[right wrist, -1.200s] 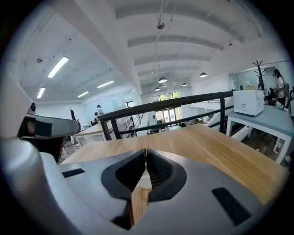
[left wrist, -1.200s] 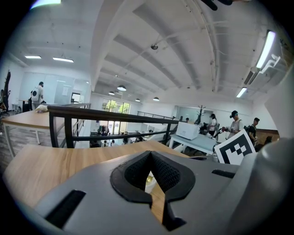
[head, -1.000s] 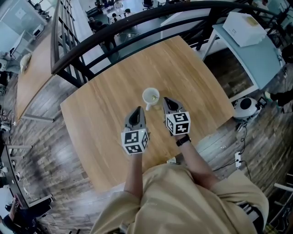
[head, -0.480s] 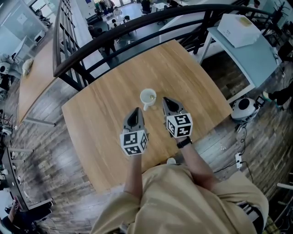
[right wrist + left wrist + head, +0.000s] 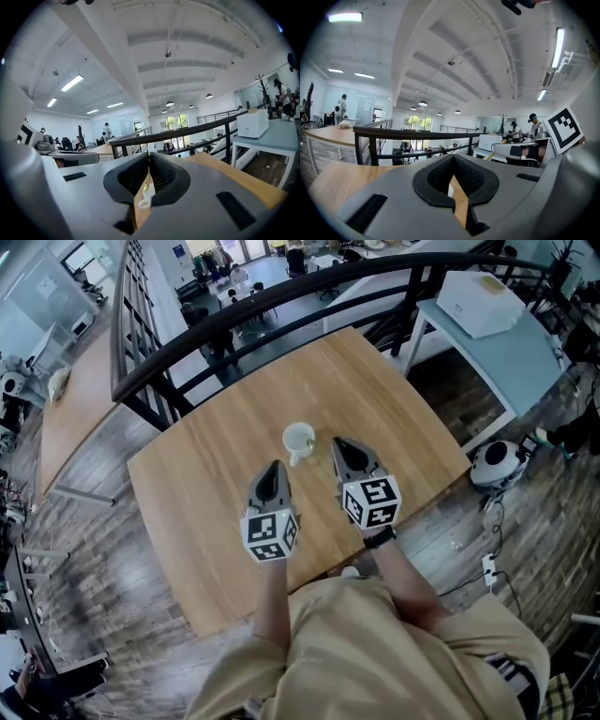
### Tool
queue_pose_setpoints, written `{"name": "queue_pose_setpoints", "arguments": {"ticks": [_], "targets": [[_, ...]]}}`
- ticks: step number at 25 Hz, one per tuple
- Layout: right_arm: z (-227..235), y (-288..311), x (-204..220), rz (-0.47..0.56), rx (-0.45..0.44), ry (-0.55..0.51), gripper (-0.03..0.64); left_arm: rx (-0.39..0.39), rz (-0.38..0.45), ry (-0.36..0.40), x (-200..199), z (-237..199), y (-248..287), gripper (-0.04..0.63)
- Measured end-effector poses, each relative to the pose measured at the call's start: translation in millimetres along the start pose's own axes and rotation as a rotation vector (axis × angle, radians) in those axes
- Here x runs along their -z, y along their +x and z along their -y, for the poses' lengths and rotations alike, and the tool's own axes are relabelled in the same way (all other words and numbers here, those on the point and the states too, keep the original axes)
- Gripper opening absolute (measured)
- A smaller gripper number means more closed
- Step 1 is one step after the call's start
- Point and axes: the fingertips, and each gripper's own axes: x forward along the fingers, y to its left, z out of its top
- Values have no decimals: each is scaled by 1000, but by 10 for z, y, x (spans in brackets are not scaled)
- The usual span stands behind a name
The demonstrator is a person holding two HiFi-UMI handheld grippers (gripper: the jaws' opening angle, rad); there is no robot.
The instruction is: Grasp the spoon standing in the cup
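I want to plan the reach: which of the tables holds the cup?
The wooden table nearest the person; the white cup stands near its middle. The pale blue table at the right carries a white box instead.

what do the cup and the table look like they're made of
The cup looks like glazed ceramic: plain white with a smooth wall, a thick rim and a moulded loop handle. Plastic can't be ruled out from this far away.

The table looks like light wood or a wood-look laminate with a matte finish. Straight grain lines run across the top and it shows little glare.
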Motion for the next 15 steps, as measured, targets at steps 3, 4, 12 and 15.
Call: {"name": "queue_pose_setpoints", "arguments": {"ticks": [3, 4, 12, 15], "targets": [[-24, -67, -62, 7, 2, -17, 17, 0, 12, 2, -37, 40, -50, 11], [-35, -87, -71, 8, -1, -25, 17, 0, 14, 2, -43, 57, -65, 11], [-112, -200, -217, 28, -18, -73, 15, 0, 37, 11, -134, 145, -123, 11], [-136, -235, -324, 45, -15, -86, 15, 1, 51, 13, -203, 148, -159, 11]]}}
